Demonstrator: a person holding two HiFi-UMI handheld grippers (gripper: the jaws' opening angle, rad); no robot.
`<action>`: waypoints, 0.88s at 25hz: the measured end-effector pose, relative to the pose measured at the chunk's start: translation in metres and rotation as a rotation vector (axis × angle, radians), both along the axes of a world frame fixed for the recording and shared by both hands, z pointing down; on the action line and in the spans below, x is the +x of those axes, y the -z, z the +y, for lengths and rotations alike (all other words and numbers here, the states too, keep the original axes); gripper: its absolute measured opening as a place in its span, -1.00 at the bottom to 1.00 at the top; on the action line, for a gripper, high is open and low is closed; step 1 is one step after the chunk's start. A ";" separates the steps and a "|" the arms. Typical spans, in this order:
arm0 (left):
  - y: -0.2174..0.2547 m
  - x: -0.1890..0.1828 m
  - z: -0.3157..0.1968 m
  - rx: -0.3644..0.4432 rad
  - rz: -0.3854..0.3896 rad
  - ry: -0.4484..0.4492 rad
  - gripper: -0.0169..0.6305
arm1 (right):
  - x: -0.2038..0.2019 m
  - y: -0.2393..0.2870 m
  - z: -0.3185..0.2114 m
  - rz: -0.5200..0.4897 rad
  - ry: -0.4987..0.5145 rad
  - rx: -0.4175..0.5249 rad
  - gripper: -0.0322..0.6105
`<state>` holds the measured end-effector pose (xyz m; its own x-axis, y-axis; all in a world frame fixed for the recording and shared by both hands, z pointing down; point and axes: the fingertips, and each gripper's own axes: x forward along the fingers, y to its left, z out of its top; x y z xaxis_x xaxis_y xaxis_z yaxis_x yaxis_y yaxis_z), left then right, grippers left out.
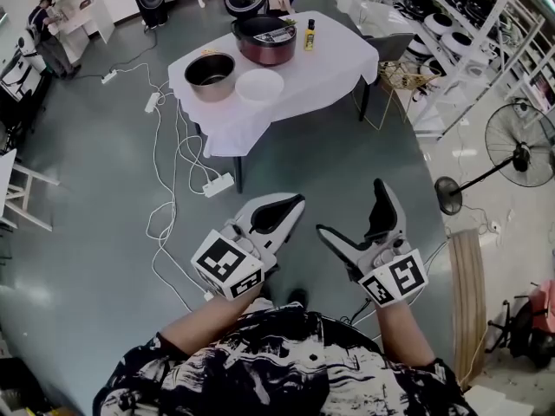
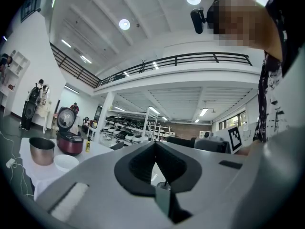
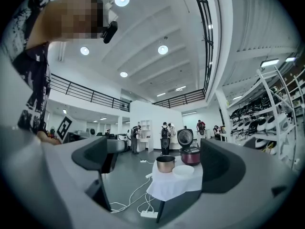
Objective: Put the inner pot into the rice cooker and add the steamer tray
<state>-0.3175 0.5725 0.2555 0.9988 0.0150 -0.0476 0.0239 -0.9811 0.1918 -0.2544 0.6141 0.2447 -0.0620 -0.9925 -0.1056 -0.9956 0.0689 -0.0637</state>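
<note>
Head view first. Both grippers sit low in the frame, well short of the table. The left gripper is clenched with its jaws tip to tip and nothing in them. The right gripper is released, its jaws spread wide on bare air. Each carries a cube with black-and-white square markers, and that's pattern only, no words. On the white tablecloth the metal inner pot stands outside the rice cooker, with the white steamer tray right beside the pot. The dark red cooker has its lid up. A small yellow bottle stands next to it, and its label is way too small to read. The shelves on the right are stacked with more cookers, with no brand legible.

In the left gripper view the grey jaws fill the bottom half and meet at the tips. The pot, tray and cooker are squeezed in at the far left, tiny. The table is mostly cut off.

In the right gripper view the jaws stand far apart, and the table shows well beyond the gap between them: pot, tray, cooker. I can't read any badge on the cooker. The people at the back are too small to make out.
</note>
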 end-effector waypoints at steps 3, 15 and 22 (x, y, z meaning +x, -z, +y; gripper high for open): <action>-0.004 0.016 0.005 -0.001 -0.007 0.003 -0.93 | 0.018 -0.005 0.009 -0.008 -0.005 -0.015 0.82; -0.020 0.079 -0.024 0.024 -0.041 0.090 -0.93 | 0.102 -0.023 0.010 -0.018 -0.009 -0.028 0.82; -0.028 0.144 -0.096 0.022 -0.019 0.062 -0.93 | 0.155 -0.026 -0.065 0.008 -0.014 -0.031 0.82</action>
<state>-0.1738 0.4768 0.2839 0.9985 -0.0460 -0.0289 -0.0405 -0.9846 0.1703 -0.0994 0.5492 0.2711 -0.0486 -0.9961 -0.0741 -0.9969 0.0529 -0.0576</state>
